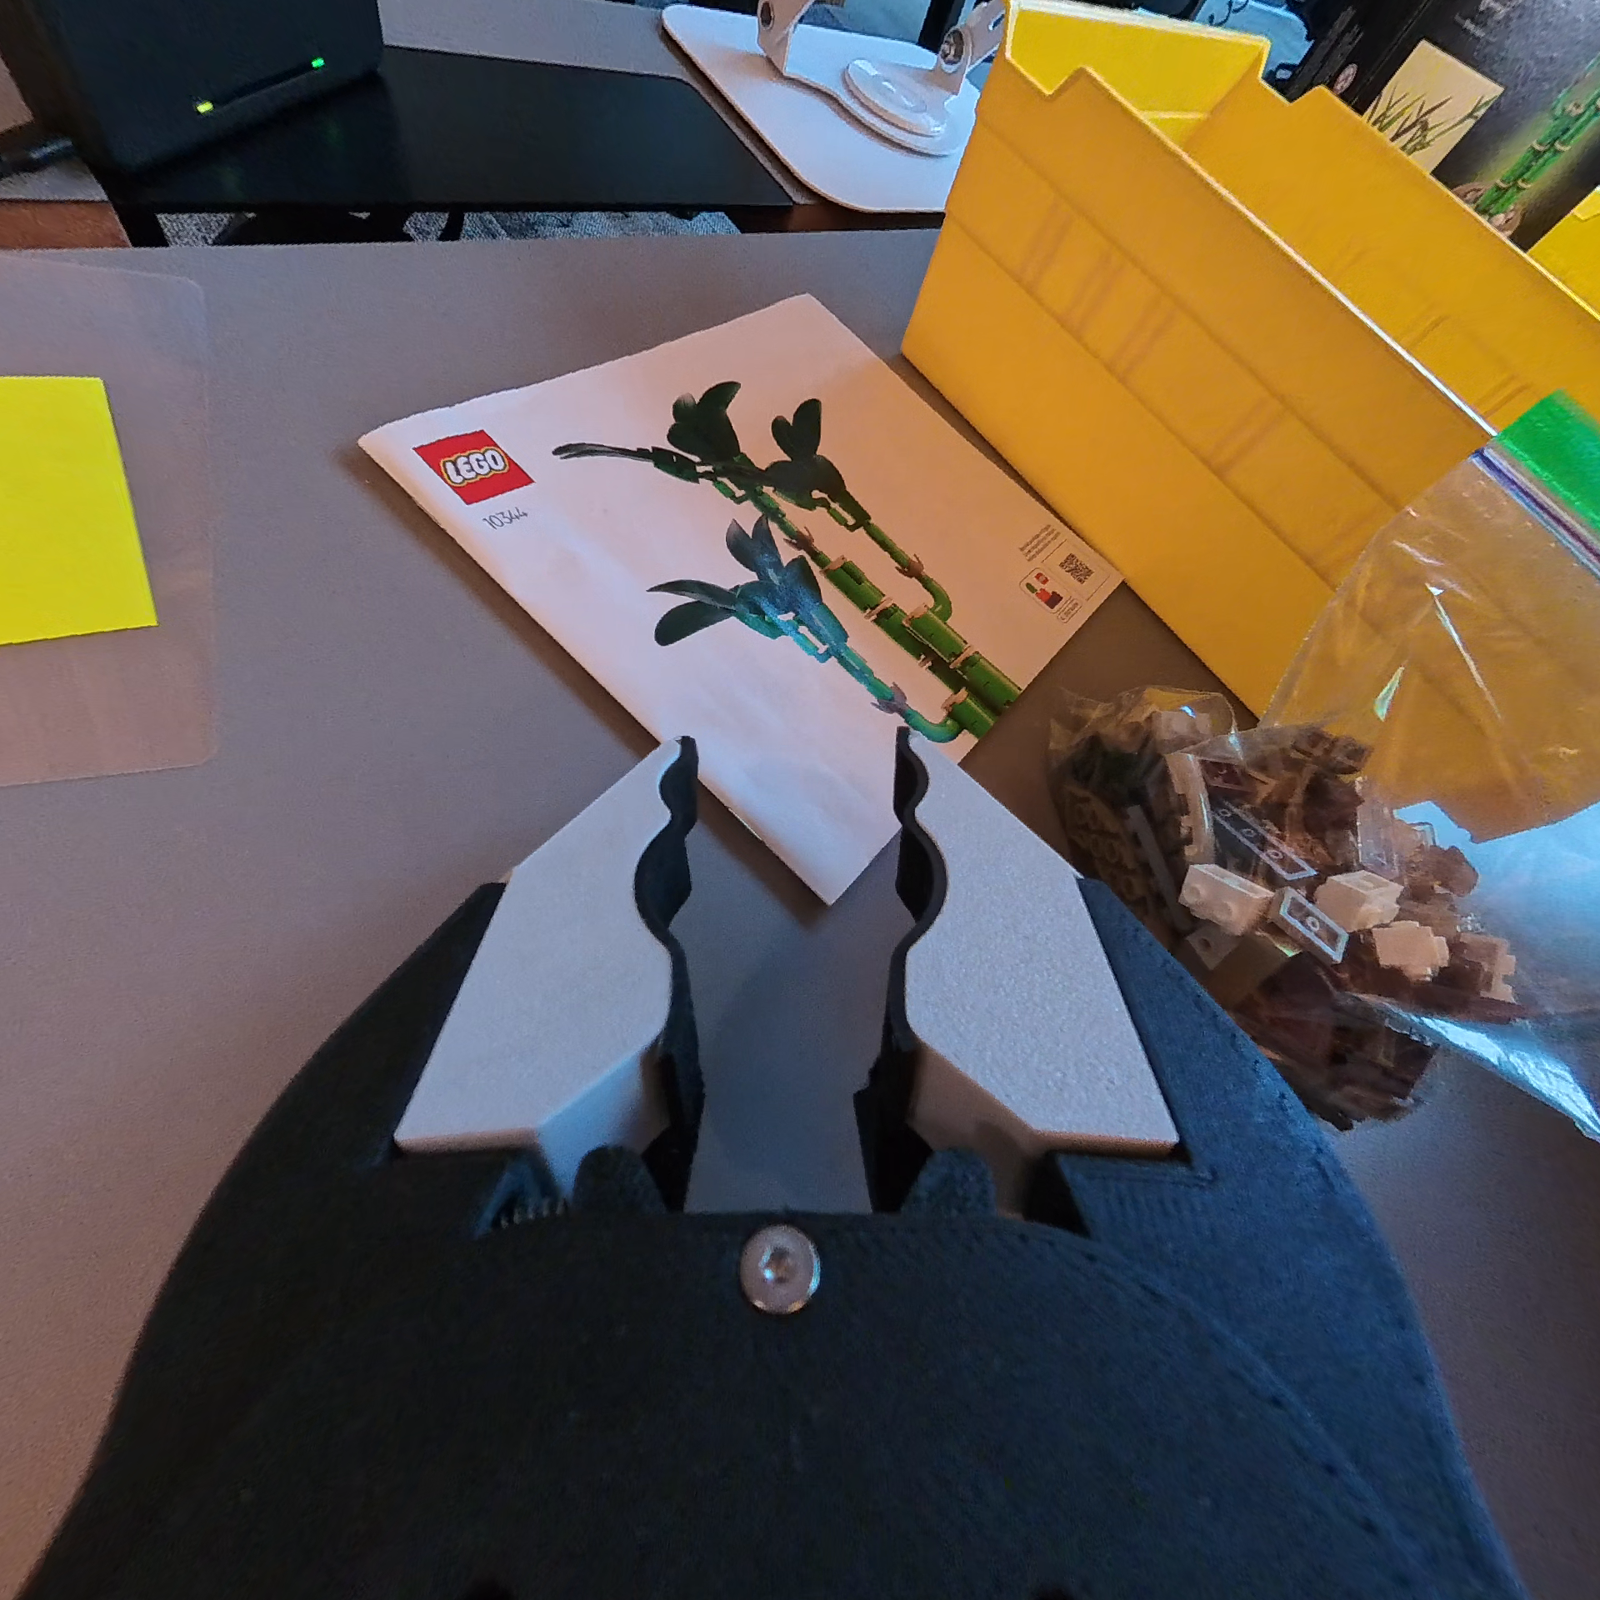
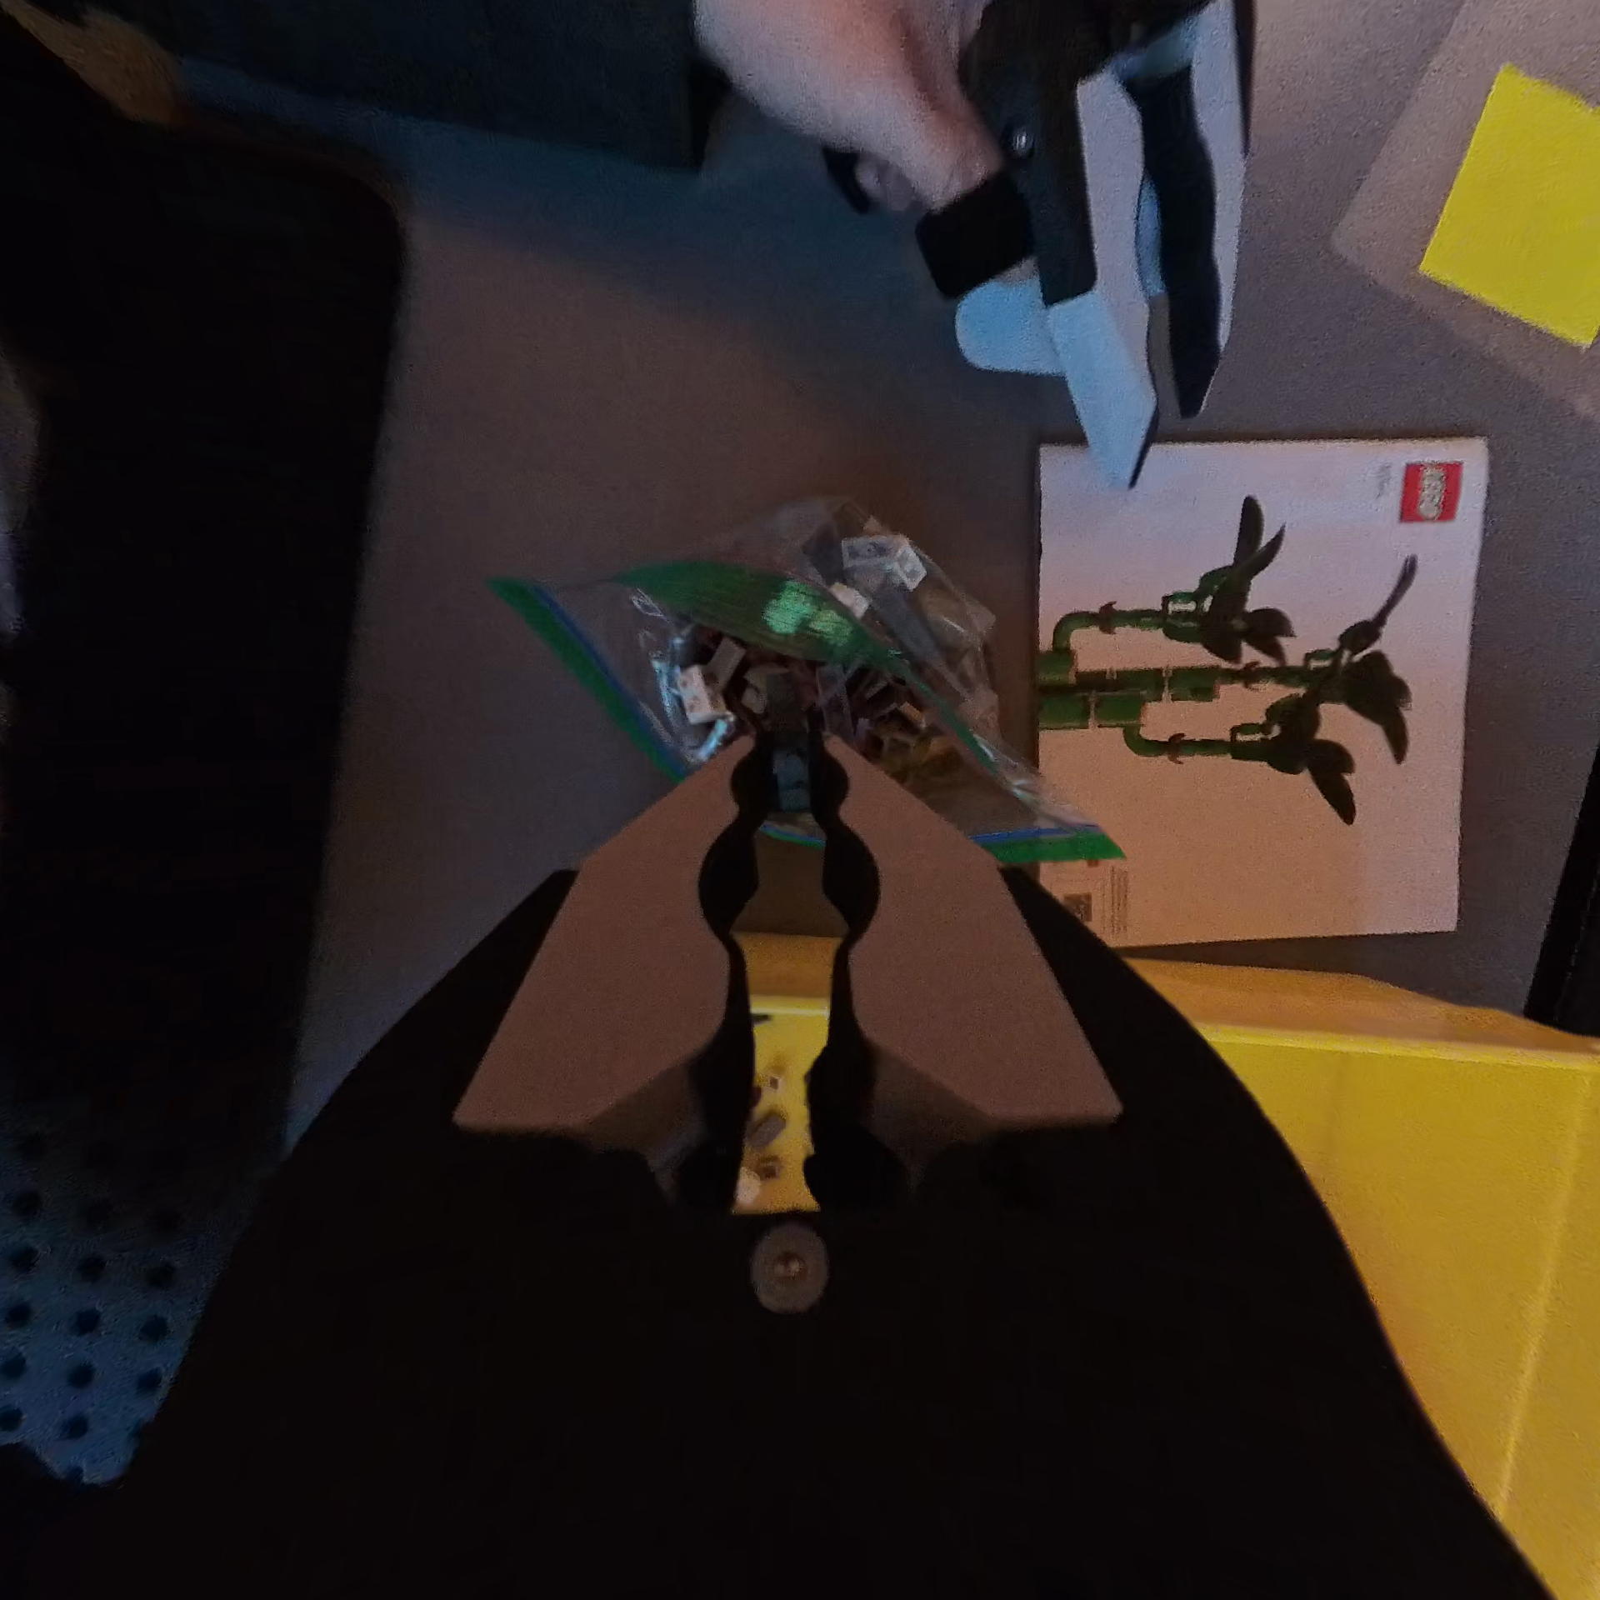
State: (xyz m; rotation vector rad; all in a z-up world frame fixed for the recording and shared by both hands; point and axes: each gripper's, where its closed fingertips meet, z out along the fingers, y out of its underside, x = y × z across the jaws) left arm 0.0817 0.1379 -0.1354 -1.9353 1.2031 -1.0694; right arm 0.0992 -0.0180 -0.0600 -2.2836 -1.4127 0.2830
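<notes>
Clear plastic of a zip bag full of small bricks is pinched at its rim by the right gripper, and the bag is held lifted beside a yellow box. The left gripper is spread and empty, held over the corner of a white booklet on the grey table, near the bag.

A clear zip bag of brown and white bricks slumps beside the yellow box, near the booklet.
</notes>
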